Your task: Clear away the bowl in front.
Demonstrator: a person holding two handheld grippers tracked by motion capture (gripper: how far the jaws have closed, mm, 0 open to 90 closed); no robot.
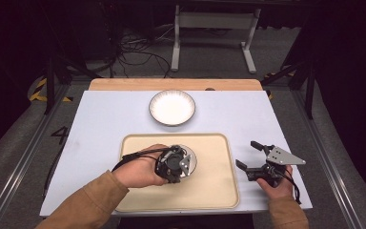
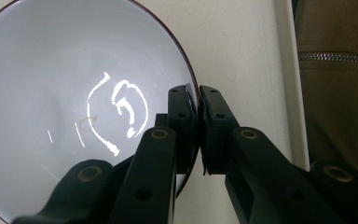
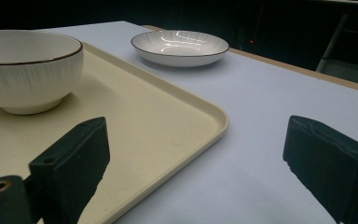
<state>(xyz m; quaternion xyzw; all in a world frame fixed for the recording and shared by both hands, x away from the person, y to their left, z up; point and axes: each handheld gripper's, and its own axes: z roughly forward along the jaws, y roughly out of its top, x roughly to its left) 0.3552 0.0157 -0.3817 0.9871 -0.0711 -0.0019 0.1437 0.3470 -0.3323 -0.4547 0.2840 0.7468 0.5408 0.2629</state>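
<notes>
From above, the left claw (image 1: 175, 164) sits over a bowl (image 1: 190, 160) on the tray (image 1: 219, 191). Left gripper view: it pinches the bowl's rim (image 2: 193, 100). Right gripper view: right claw (image 3: 196, 163) spread over the bench (image 3: 261, 116) (apparently holding nothing).

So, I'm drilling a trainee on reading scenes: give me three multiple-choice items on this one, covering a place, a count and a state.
1. Where does the bowl stand?
A. on the beige tray
B. on the floor
C. inside the plate

2. How many white dishes are on the table?
A. one
B. two
C. four

3. How is the left gripper?
A. wide open
B. lying on the floor
C. shut on the bowl's rim

Key: 1 A, its foot rests on the tray; 2 B, bowl and plate; 3 C, its jaws pinch the rim.
</notes>
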